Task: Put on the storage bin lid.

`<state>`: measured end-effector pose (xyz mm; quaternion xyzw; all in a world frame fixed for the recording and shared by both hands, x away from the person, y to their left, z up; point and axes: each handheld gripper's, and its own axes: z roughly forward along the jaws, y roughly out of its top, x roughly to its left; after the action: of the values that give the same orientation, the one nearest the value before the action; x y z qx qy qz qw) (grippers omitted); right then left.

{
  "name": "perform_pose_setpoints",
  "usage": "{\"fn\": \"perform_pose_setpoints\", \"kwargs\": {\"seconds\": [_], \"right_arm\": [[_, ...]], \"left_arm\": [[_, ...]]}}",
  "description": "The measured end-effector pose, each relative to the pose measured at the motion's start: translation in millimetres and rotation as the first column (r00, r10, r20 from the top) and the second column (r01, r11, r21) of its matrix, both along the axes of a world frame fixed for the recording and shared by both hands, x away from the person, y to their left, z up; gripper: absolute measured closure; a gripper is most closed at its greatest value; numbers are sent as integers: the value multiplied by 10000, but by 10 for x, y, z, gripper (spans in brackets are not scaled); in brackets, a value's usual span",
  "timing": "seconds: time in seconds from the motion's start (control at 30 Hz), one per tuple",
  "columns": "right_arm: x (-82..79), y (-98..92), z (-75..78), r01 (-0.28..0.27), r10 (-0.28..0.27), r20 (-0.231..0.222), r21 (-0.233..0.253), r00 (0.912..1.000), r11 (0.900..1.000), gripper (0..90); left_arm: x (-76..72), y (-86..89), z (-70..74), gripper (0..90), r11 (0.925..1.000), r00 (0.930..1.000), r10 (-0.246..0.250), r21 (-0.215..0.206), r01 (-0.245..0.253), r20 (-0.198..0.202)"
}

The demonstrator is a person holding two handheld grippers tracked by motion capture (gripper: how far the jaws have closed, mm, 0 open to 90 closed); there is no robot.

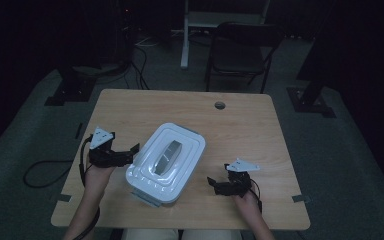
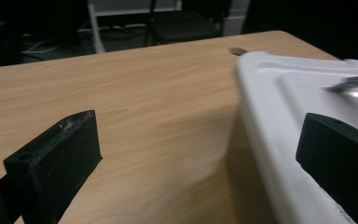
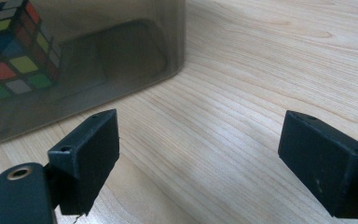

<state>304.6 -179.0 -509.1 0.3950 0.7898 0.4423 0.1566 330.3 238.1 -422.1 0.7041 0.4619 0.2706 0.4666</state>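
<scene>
High view, white-lidded translucent plastic box (image 1: pixel 166 162) on wooden table (image 1: pixel 240 125), between left hand-held gripper (image 1: pixel 132 152) touching its lid edge, jaws apart, and right hand-held gripper (image 1: pixel 214 184) nearby, jaws apart.

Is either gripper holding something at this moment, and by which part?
Nothing is held. The left gripper is open, one jaw over the white lid of the container. The right gripper is open over bare table.

We see a dimly lit lab or recording studio: a lone wooden table (image 1: pixel 180 107) with a cable port stands on grey carpet (image 1: pixel 340 165), ringed by black stand bases (image 1: pixel 69 92), trailing floor cables (image 1: pixel 140 70) and a folding chair (image 1: pixel 242 50) against dark surroundings.
</scene>
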Motion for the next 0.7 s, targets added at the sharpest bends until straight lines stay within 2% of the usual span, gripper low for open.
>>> {"fn": "perform_pose_setpoints", "kwargs": {"seconds": [0.07, 0.13, 0.2, 0.3, 0.57, 0.7], "right_arm": [[1, -2, 0, 17, -17, 3, 12, 10000, 10000, 124], [5, -5, -5, 25, -25, -6, 25, 10000, 10000, 124], [7, -5, -6, 51, -51, -12, 26, 10000, 10000, 124], [7, -5, -4, 56, -56, -1, 32, 10000, 10000, 124], [-2, -24, 11, 471, -477, 262, 218, 9985, 9987, 124], [-6, -10, 15, 716, -724, 345, 242, 9968, 9971, 124]], "left_arm": [[25, 40, -75, 6, 9985, 9982, 552, 1, -552, 218], [61, 70, -140, 6, 9970, 9969, 766, 104, -768, 178], [113, 100, -224, 6, 9974, 9973, 720, 79, -719, -149], [172, 130, -353, 6, 9969, 9960, 785, 122, -781, -429], [314, 105, -681, 6, 9956, 9926, 876, 408, -843, -845], [370, 40, -795, 5, 9970, 9931, 659, 458, -617, -973]]}}
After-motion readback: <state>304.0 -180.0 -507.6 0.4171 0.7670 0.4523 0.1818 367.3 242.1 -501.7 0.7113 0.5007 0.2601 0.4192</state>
